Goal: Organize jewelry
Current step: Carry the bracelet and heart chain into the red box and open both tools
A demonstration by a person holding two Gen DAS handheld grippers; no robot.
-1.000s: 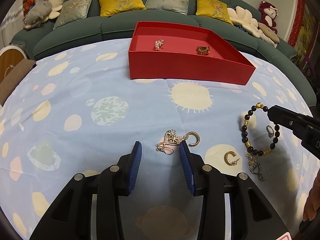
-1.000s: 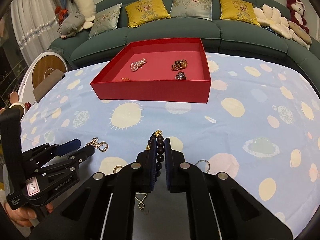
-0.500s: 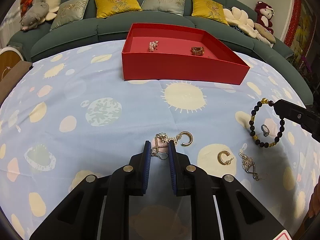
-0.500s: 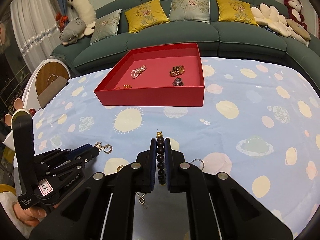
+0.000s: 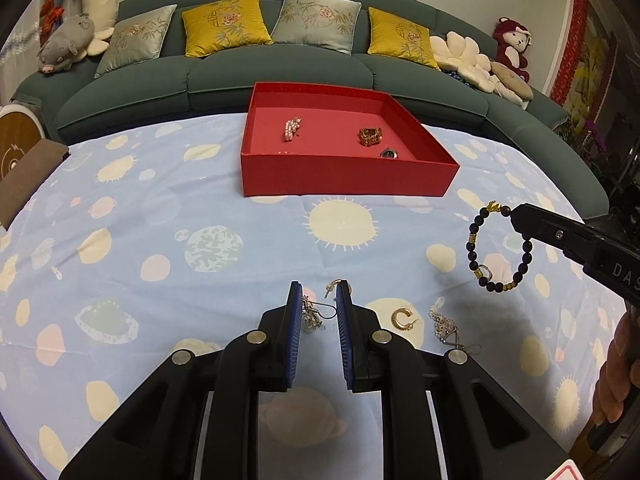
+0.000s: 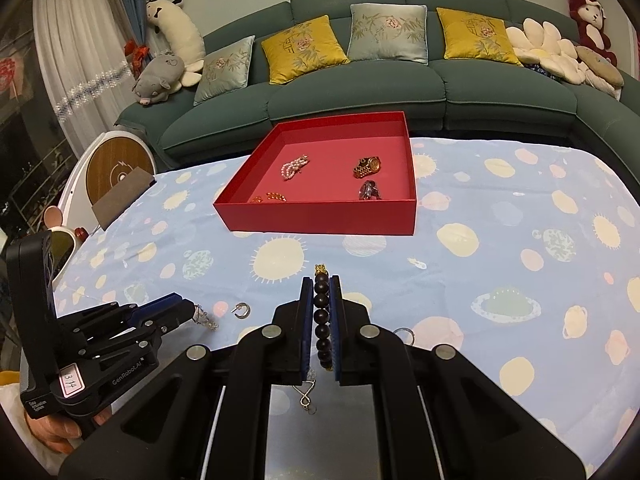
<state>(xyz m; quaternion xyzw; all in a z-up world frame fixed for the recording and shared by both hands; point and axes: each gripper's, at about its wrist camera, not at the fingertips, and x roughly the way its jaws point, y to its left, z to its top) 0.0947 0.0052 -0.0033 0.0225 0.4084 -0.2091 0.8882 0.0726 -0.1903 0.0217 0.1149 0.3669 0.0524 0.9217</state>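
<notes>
My left gripper (image 5: 318, 300) is shut on a silver-gold dangling earring (image 5: 311, 316) and holds it off the tablecloth; it also shows in the right wrist view (image 6: 188, 312). My right gripper (image 6: 321, 296) is shut on a dark bead bracelet (image 6: 322, 320) with gold beads, which hangs from it in the left wrist view (image 5: 480, 248). The red tray (image 5: 344, 178) stands beyond, holding a pearl piece (image 5: 292, 130), a gold watch (image 5: 370, 136) and a small dark piece (image 5: 388, 154).
On the cloth lie a gold C-shaped earring (image 5: 402, 318), a silver chain piece (image 5: 446, 326), a silver ring (image 6: 406, 332) and a hoop earring (image 6: 242, 310). A green sofa with cushions (image 5: 280, 68) runs behind the table. A round wooden item (image 6: 116, 168) stands at the left.
My left gripper closed on the earring and lifted it off the cloth. My right gripper rose with the bead bracelet. Both moved a little toward the tray.
</notes>
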